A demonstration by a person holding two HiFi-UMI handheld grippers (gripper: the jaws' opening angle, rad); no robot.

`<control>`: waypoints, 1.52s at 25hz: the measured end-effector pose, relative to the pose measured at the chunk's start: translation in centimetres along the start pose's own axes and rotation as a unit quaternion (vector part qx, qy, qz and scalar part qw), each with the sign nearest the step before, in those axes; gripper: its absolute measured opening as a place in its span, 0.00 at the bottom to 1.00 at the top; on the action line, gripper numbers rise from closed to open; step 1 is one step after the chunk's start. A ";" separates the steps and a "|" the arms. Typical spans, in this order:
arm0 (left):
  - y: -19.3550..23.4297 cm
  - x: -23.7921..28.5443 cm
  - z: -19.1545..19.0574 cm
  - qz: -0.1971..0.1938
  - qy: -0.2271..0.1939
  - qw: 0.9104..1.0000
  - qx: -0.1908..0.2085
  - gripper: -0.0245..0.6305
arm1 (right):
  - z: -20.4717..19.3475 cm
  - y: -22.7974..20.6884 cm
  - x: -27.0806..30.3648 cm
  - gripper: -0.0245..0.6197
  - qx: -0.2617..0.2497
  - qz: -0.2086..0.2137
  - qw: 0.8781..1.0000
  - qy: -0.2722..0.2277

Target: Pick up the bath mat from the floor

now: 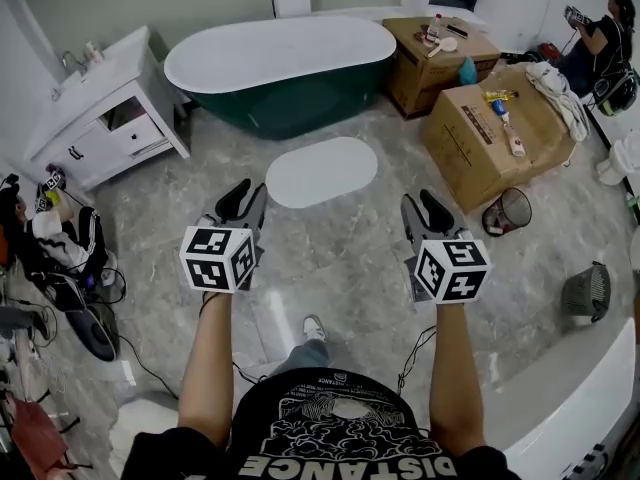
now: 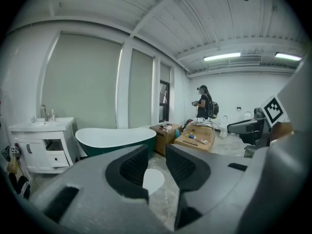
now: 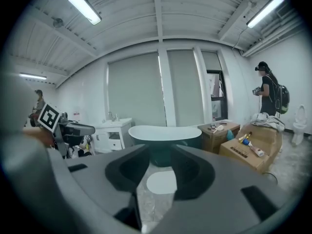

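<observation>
The bath mat (image 1: 322,171) lies flat on the floor (image 1: 340,268) just in front of the bathtub (image 1: 280,63), a pale oval with nothing resting on it. I stand on the side of the mat away from the bathtub, so the mat sits between the bathtub and me, well out of reach.

I hold my left hand-held gripper (image 1: 247,200) and my right hand-held gripper (image 1: 423,208) side by side, both pointing toward the bathtub. That way each one lines up on the mat's near edge. Both have their jaws a little apart with nothing between them; past each gap I see only the distant mat.

A slim gap suits a thin edge, I think. The mat looks limp, so I judge two pinches along the near edge will keep it from folding. From here I can't tell how thick its rim is.
</observation>
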State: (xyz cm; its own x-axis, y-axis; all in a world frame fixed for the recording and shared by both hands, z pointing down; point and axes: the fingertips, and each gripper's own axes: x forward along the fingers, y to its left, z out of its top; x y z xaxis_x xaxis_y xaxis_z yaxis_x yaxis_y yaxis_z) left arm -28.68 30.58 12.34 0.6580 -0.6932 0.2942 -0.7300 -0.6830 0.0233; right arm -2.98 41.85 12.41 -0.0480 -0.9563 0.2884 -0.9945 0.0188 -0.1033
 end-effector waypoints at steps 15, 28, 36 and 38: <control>10.1 8.5 1.9 -0.003 -0.006 1.000 -0.014 0.34 | 4.0 0.4 11.4 0.37 0.009 -0.022 1.000 0.008; 11.6 13.2 3.3 -0.014 -0.004 1.000 -0.003 0.37 | 6.6 -1.8 17.8 0.38 -0.008 -0.002 1.000 -0.003; 12.3 19.6 5.2 0.041 -0.012 0.999 -0.006 0.38 | 8.7 -8.2 24.4 0.38 -0.017 0.037 0.999 -0.011; 12.4 21.7 5.6 0.062 -0.010 0.998 -0.010 0.38 | 9.3 -10.4 26.6 0.38 -0.020 0.051 0.998 -0.007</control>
State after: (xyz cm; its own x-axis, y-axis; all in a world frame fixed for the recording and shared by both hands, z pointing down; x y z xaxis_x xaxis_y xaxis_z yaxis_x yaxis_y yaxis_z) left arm -22.41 5.79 13.65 0.5657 -0.7765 0.2776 -0.8095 -0.5871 0.0074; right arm 6.95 13.53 12.33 -0.1478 -0.9528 0.2652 -0.9875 0.1275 -0.0924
